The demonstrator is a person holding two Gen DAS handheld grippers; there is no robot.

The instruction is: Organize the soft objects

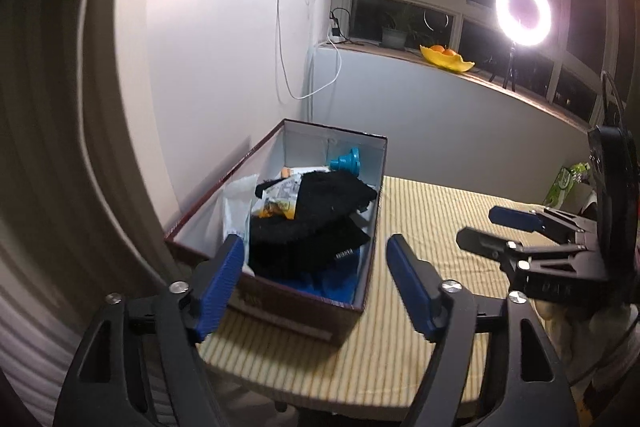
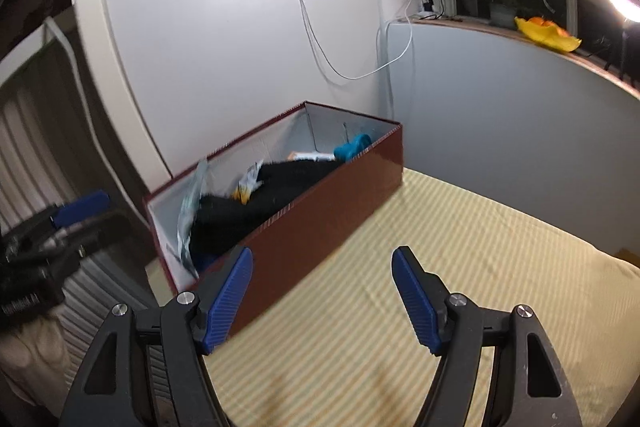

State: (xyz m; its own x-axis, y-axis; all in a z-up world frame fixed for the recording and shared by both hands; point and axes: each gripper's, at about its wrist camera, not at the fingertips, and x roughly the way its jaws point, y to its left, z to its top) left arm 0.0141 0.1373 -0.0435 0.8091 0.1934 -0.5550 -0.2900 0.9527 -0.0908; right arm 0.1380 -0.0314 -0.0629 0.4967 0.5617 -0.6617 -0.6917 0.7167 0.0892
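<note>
A dark red cardboard box (image 1: pixel 280 301) (image 2: pixel 320 215) stands at the table's left corner by the wall. Inside lie black garments (image 1: pixel 312 223) (image 2: pixel 260 199), a blue cloth (image 1: pixel 324 283), a white plastic packet (image 1: pixel 236 207) (image 2: pixel 190 211), a yellow printed packet (image 1: pixel 280 203) and a teal plastic piece (image 1: pixel 346 161) (image 2: pixel 352 147). My left gripper (image 1: pixel 316 255) hangs open just in front of the box's near end, nothing between its blue pads. My right gripper (image 2: pixel 322 267) is open too, over the striped cloth right of the box, and shows in the left wrist view (image 1: pixel 480 227).
A yellow striped cloth (image 1: pixel 420 227) (image 2: pixel 440 267) covers the table. White wall panels and hanging cables (image 2: pixel 320 39) rise behind the box. On the window sill sit a yellow bowl of oranges (image 1: pixel 446 58) and a ring light (image 1: pixel 523 11). A green box (image 1: pixel 568 183) stands at the far right.
</note>
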